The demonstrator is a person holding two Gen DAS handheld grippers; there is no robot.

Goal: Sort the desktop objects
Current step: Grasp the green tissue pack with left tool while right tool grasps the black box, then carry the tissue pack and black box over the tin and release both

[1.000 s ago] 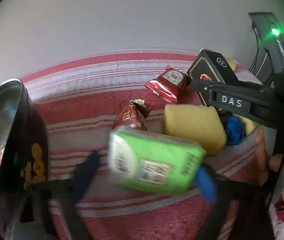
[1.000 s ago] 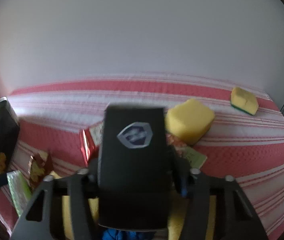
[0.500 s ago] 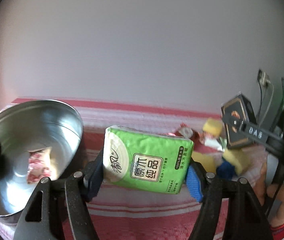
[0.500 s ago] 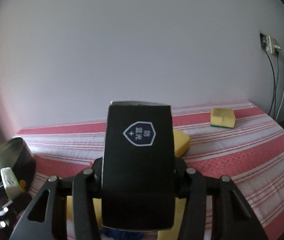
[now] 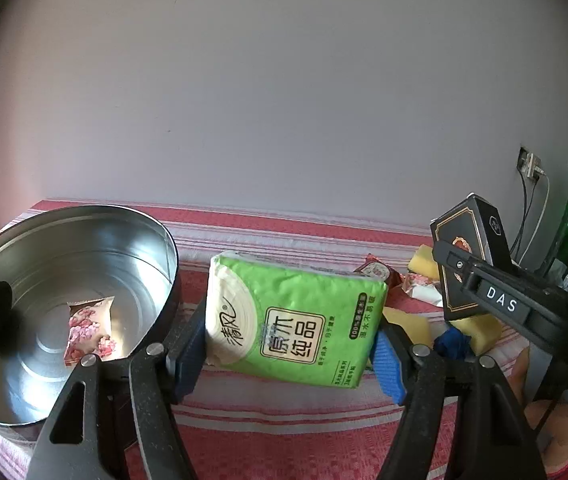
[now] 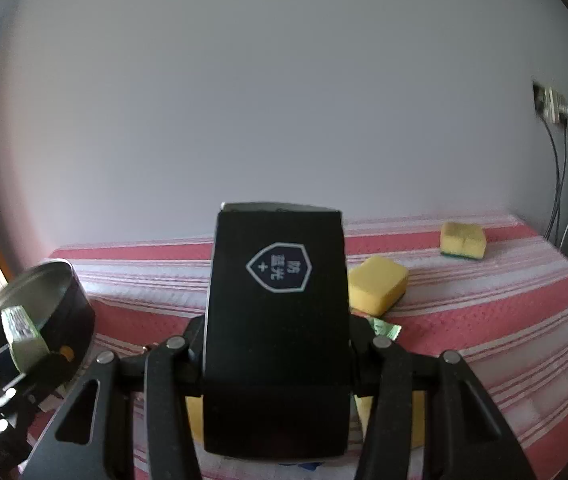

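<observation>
Since a second ago both my hands have risen off the striped worktop (image 5: 284,440) and my left has swung toward the metal tin (image 5: 64,280). The tin sits just left of my left tongs (image 5: 290,344), which are clamped on the green tissue pack (image 5: 296,320), its long axis crosswise between the pads. My right tongs (image 6: 276,356) grip the black box (image 6: 276,320) upright, farther from the tin. The tin's near rim stands between; open room lies above.

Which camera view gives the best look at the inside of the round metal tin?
The left wrist view: the metal tin opens toward the camera, showing a pink floral packet on its bottom. The right wrist view shows it small, at the edge, partly hidden.
</observation>
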